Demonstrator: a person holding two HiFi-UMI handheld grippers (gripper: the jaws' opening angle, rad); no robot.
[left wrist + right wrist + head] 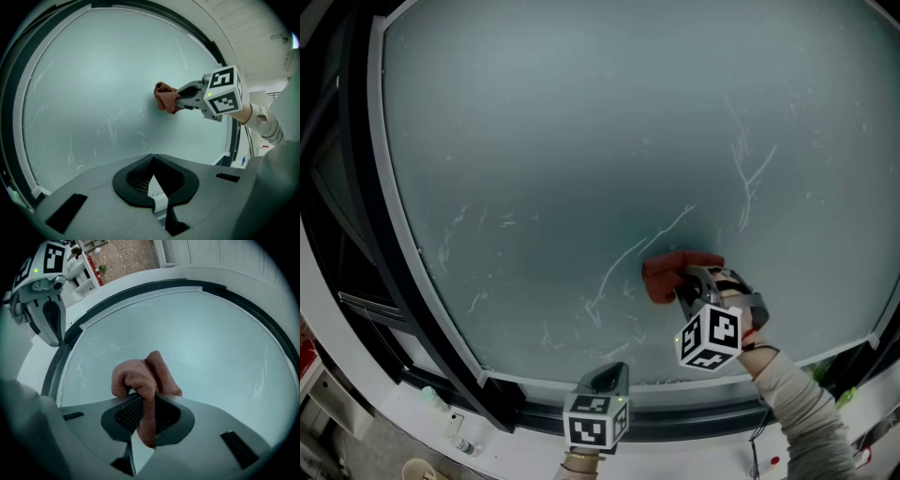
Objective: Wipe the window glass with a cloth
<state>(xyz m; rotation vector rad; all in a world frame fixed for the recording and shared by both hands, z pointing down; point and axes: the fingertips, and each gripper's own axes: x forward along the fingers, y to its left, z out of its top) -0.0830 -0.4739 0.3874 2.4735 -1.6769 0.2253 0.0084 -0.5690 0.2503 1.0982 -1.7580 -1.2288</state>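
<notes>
Our right claw [144,414] clamps the cloth [140,376] so we can press it onto the streaked glass [581,141]; left claw [152,177] closed, empty.

The right gripper [145,412] pinches a bunched reddish-brown cloth [142,376] in its jaws, against the streaked window glass [201,333].

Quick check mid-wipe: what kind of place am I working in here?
Probably beside a building's large window, indoors or outdoors unclear: streaked window glass in a dark frame, a white sill below, brick-like paving nearby.
</notes>
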